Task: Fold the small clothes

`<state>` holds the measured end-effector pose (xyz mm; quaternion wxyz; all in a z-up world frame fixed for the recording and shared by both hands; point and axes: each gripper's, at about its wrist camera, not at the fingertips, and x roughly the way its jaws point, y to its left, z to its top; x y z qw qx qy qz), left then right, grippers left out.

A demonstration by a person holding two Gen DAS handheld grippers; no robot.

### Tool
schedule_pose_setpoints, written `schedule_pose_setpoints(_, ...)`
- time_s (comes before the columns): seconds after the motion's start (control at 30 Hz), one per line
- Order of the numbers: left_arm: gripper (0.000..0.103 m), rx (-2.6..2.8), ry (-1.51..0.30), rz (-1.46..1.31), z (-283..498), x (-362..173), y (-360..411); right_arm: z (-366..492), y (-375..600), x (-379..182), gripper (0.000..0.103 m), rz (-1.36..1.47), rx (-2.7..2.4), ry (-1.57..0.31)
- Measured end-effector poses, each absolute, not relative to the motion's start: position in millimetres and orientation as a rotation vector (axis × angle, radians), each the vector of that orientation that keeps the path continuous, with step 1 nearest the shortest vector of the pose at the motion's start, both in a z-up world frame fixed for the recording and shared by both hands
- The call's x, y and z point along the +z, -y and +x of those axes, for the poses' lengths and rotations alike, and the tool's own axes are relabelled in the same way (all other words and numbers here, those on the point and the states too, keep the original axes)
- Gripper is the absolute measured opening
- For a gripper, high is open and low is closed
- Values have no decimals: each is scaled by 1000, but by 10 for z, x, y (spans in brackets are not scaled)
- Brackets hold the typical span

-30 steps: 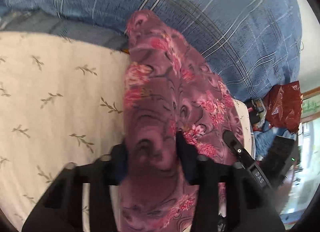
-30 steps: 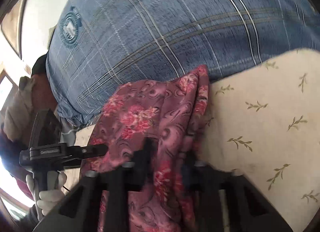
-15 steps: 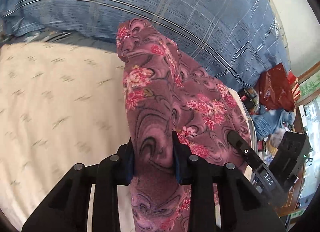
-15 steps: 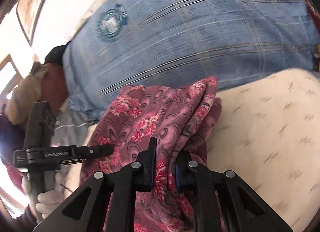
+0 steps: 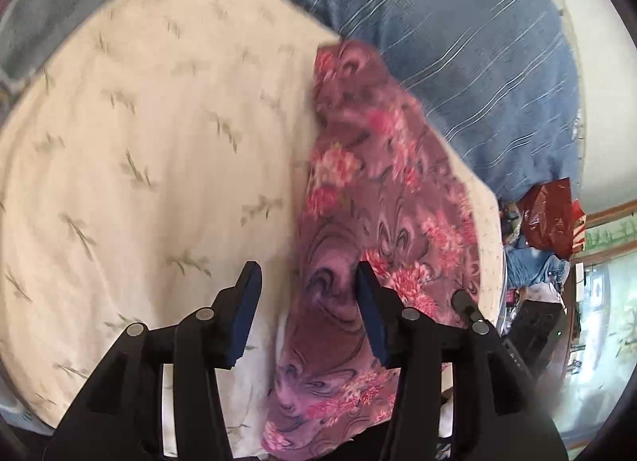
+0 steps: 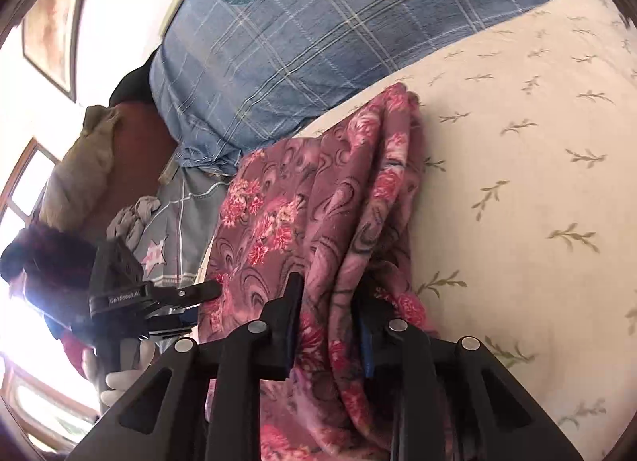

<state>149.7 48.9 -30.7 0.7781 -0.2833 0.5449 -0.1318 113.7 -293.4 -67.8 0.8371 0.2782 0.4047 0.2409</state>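
A purple garment with pink flowers [image 5: 370,198] lies bunched lengthwise on a cream sheet with a leaf print [image 5: 151,150]. My left gripper [image 5: 308,290] is open, its fingers standing apart over the garment's left edge and holding nothing. In the right wrist view the garment [image 6: 318,198] hangs in folds. My right gripper [image 6: 328,309] has its fingers partly apart with a fold of the cloth between them. The left gripper [image 6: 211,290] shows there at the garment's left side.
A blue plaid pillow [image 5: 458,43] lies behind the garment; it also shows in the right wrist view [image 6: 318,23]. A red bag [image 5: 553,214] and clutter sit off the bed's right edge. Grey clothes [image 6: 171,222] lie at the left.
My left gripper has opened and let go of the garment. My right gripper's fingers have widened around the cloth. The garment has dropped lower onto the sheet.
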Motion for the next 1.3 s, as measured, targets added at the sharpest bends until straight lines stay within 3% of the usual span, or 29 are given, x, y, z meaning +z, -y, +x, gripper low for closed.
schedule_pose_setpoints(0.1,47,-297,-1113,-581,1599,-121,-478,1152,3071,-434,31,563,427,-784)
schedule_pose_setpoints(0.17,48,-323,-1096,-586,1739,-47,-376,1205,3090,-361,42,579,406,-762)
schedule_pose_setpoints(0.33,55,-257,-1058,-395,2099,-10,5,1515,2849,-228,41,510,417,-704)
schedule_pose_setpoints(0.4,55,-152,-1045,-255,2240,-120,132,1651,2680,-249,37,407,405,-707)
schedule_pose_setpoints(0.43,58,-119,-1067,-216,2325,-222,167,1713,2626,-298,31,350,380,-728)
schedule_pose_setpoints(0.47,63,-108,-1105,-198,2414,-355,206,1803,2557,-392,16,276,334,-772)
schedule_pose_setpoints(0.5,68,-105,-1145,-209,2514,-495,205,1922,2484,-557,11,195,292,-846)
schedule_pose_setpoints(0.6,66,-129,-1147,-243,2553,-401,113,1998,2548,-619,9,225,326,-833)
schedule_pose_setpoints(0.7,65,-166,-1132,-300,2438,-277,-82,1895,2672,-528,18,289,338,-829)
schedule_pose_setpoints(0.87,66,-229,-1098,-338,1978,-233,-205,1502,2814,-451,21,410,424,-757)
schedule_pose_setpoints(0.97,72,-214,-1139,-270,1901,-451,-63,1422,2678,-595,21,318,412,-795)
schedule_pose_setpoints(1.1,71,-221,-1105,-233,1798,-232,-61,1409,2613,-526,21,274,355,-813)
schedule_pose_setpoints(1.2,71,-243,-1056,-223,1542,-69,-143,1188,2639,-335,26,305,387,-769)
schedule_pose_setpoints(1.3,75,-260,-1094,-213,1341,-261,-125,925,2615,-362,36,291,414,-747)
